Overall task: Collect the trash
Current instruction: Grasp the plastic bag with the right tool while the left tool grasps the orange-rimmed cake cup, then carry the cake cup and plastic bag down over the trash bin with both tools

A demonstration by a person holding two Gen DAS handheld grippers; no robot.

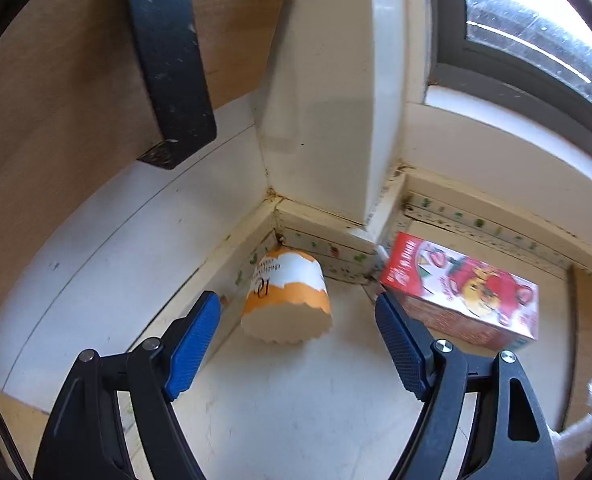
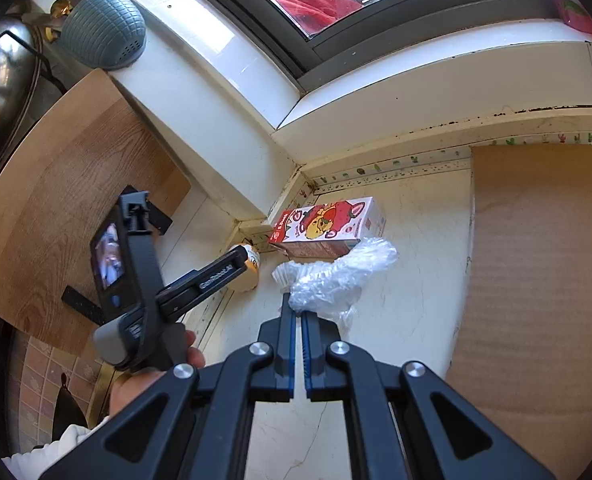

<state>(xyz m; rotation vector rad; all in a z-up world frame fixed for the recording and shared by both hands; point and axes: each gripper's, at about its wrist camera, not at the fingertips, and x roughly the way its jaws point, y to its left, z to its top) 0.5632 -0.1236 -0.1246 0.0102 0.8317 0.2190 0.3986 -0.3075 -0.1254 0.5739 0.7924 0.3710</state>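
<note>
In the counter [image 1: 296, 400] corner, the left gripper [image 1: 298, 344], jaws wide, could knock the tipped cup [image 1: 285, 304] away, while the right gripper [image 2: 298, 312], pinching a wrapper [image 2: 336, 276], may drop it.

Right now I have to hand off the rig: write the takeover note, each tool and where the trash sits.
Left tool: open, empty, aimed at the orange-and-white paper cup, which lies tipped in the counter corner, not yet between the pads.
Right tool: shut on the crumpled clear plastic wrapper, with a white pleated liner bunched in it.
Red carton: lying flat against the wall strip, right of the cup, untouched.
Done: wrapper picked up.
Left: grasp cup, then carton. No bin shows in either view.
</note>
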